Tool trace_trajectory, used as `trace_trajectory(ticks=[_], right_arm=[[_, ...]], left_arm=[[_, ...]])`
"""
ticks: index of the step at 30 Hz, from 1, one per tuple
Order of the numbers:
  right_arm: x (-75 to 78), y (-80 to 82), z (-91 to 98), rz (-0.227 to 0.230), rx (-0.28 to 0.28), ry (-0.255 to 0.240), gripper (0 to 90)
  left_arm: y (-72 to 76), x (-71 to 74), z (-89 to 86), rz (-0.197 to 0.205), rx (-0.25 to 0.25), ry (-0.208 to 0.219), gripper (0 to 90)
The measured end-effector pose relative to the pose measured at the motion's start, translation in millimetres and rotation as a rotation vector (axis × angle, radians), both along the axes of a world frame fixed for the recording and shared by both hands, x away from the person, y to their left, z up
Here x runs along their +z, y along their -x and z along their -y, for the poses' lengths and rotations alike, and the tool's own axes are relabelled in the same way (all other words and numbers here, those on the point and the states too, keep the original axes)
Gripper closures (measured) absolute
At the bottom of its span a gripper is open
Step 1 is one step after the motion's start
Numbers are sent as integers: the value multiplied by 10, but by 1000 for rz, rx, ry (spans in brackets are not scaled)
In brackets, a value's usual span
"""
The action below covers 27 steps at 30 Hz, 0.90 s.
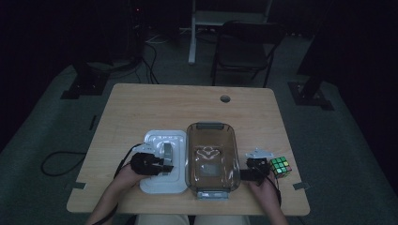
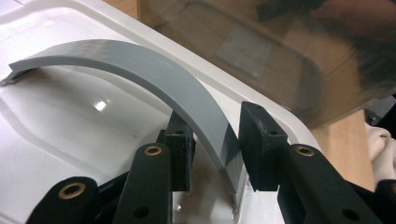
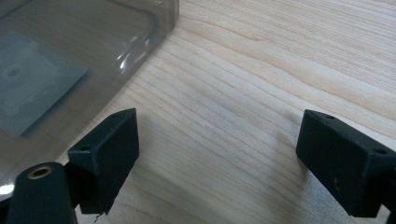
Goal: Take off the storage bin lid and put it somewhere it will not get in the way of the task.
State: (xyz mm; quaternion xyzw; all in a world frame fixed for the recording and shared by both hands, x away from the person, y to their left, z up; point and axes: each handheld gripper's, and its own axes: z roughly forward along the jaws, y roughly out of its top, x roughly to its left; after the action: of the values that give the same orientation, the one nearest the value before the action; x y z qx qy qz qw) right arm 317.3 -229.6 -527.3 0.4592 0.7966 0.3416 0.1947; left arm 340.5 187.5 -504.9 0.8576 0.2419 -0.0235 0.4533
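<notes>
Between the left tool's (image 2: 215,144) closed-in jaws sits the grey arched handle (image 2: 154,79) of the white lid (image 1: 162,161), gripped near its end. Just right of that tool stands the clear brown container (image 1: 210,157). Beyond it, the right tool (image 3: 217,154) hovers wide open over bare worktop (image 3: 261,79), a colour cube (image 1: 280,167) beside it.

1 lid (image 1: 162,161), 1 clear bin (image 1: 210,159), 1 puzzle cube (image 1: 280,167), 1 table (image 1: 155,108).

No text, label, brand, number or sign is legible anywhere; the pale patch on the smoky clear plastic container (image 2: 243,49) is too blurred to read.
</notes>
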Motion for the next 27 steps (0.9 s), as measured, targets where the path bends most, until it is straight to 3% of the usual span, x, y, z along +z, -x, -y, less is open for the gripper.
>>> trace_trajectory(ticks=[7,10,12,15,19,27], right_arm=[[0,0,0,0,0,0,131],[0,0,0,0,0,0,131],[0,0,0,0,0,0,131],[0,0,0,0,0,0,131],[0,0,0,0,0,0,131],[0,0,0,0,0,0,131]], left_arm=[[-70,-129,5,-39,17,6,650],[-53,-116,12,-23,40,-1,586],[-43,-100,17,-18,45,-2,482],[-30,-47,7,-11,64,-16,480],[-22,-5,-40,-7,98,-3,446],[38,58,-118,20,162,19,284]])
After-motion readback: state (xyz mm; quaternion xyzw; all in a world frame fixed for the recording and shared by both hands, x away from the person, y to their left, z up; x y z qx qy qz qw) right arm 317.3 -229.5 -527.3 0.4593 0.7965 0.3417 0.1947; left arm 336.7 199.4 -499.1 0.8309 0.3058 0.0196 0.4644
